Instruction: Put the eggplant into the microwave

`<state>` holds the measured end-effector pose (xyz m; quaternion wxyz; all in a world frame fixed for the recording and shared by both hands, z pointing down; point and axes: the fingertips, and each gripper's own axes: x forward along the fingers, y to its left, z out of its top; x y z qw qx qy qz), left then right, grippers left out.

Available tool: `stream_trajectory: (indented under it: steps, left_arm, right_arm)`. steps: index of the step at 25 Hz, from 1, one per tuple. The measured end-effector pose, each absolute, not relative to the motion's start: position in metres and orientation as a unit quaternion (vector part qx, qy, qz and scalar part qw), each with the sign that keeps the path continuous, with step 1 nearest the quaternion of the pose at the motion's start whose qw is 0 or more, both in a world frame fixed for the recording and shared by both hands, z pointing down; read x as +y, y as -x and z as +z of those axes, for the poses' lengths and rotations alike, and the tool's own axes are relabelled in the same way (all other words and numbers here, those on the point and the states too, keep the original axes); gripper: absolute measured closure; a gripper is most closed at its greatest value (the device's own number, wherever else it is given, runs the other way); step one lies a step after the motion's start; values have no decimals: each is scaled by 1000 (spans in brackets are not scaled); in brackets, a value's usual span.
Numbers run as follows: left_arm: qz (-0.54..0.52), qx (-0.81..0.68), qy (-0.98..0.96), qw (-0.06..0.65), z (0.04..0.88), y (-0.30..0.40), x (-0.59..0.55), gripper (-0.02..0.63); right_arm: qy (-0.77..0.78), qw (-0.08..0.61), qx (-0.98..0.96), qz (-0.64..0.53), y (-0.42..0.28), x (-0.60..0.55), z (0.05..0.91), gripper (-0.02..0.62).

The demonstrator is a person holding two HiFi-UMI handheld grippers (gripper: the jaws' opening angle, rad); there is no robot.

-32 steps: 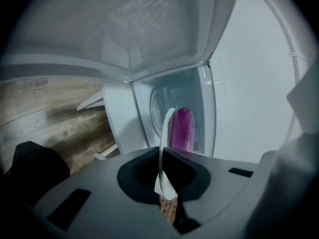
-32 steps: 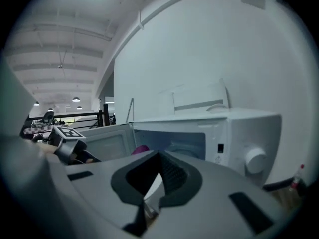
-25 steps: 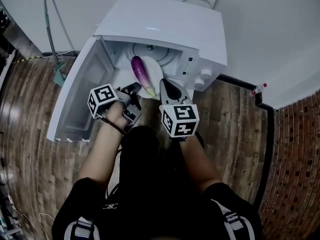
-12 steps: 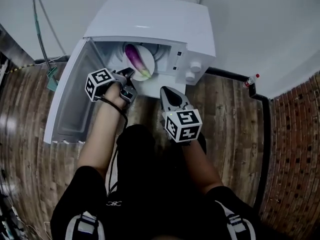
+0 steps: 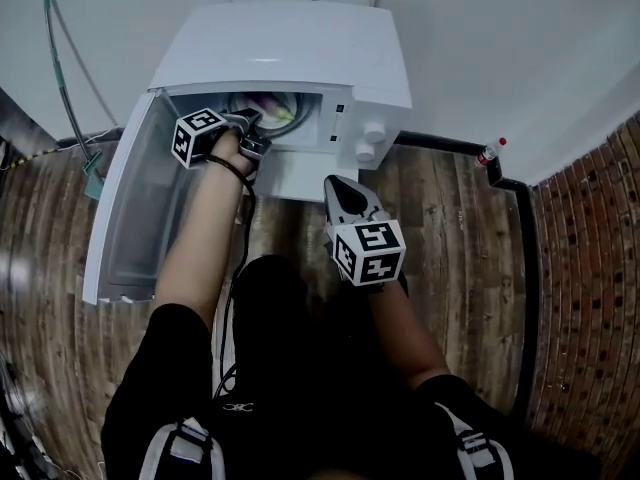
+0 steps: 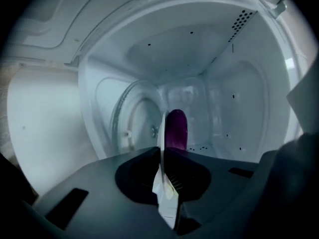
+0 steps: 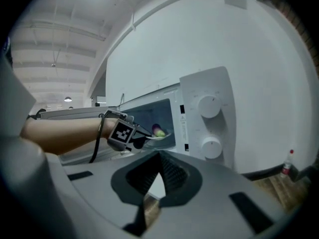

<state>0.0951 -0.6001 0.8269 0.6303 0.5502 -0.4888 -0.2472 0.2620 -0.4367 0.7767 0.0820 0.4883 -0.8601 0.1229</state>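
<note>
Eggplant (image 6: 175,128) points lengthwise into the microwave (image 5: 300,48) cavity.

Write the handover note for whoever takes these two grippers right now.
Left claw: shut on the rim of the white plate, reaching into the open microwave.
Right claw: shut, empty, held in front of the microwave.
Eggplant: lying on the plate, already inside the microwave.
Done: door open, plate with eggplant carried in.
Left: set the plate down, release it, withdraw, then probably close the door.
</note>
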Motion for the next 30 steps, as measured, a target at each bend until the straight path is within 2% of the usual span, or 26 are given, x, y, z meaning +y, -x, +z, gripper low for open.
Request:
stream_trajectory:
  steps: [6,11,14,20,22,25,27,28,29,30]
  left_arm:
    - [-230,-520,-556,606,833,-92,-614,574]
    - [-143,-575,-591,547,833,-86,-613,574]
    - [-55,-622,-618,477,834,-81,-609,564]
    - [128,-688,-658,278,836,-73,-609,467]
    - [155,-710,-655,208,831,-65,-609,402]
    - [148,-728,-651,155,816,-58,-600,400]
    - [134,-725,-659,147,808,-61,-588,419]
    - [126,-718,-670,140,803,-66,-580,529]
    - [115,-705,-687,132,796,-74,-571,609]
    - [101,-688,-708,124,789,-83,-562,609]
  right_arm:
    - [-497,85,-854,129,-273,-437,784,588]
    - [-496,83,-854,129,-274,-436,785,588]
    - [-492,83,-857,128,-271,-433,785,588]
    - [-485,88,-861,125,-265,-430,788,588]
    - [-485,92,-861,122,-265,-429,791,588]
    - [-487,86,-861,119,-265,-431,789,588]
    - [-488,74,-862,120,-264,-433,786,588]
    - [-488,68,-862,120,-263,-434,784,588]
    - [-487,63,-863,120,-261,-434,782,588]
    - [-485,58,-865,118,-258,-436,781,588]
